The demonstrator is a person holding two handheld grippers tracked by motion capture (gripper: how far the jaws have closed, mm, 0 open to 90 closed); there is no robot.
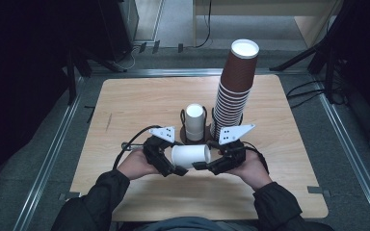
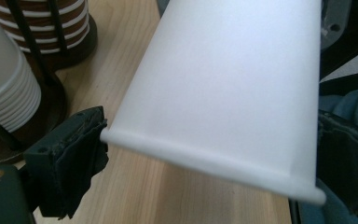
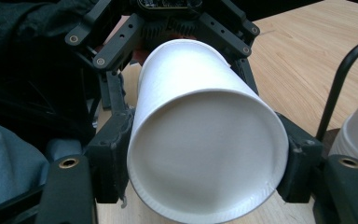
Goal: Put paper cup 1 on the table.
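I hold one white cup [image 1: 191, 156] on its side above the table [image 1: 125, 110], in front of the holder's white stack [image 1: 194, 121] and brown stack [image 1: 235, 86]. The right gripper [image 3: 205, 158] clamps its base end. The left gripper [image 2: 205, 154] straddles the rim, pads apparently touching. Separation appears complete; placement remains.

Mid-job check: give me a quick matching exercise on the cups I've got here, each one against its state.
Things:
1. single white cup
2. brown cup stack
3. white cup stack

States:
a. short, standing upright
b. lying sideways, held in the air
c. tallest, towering at the back right

Pairs: 1-b, 2-c, 3-a
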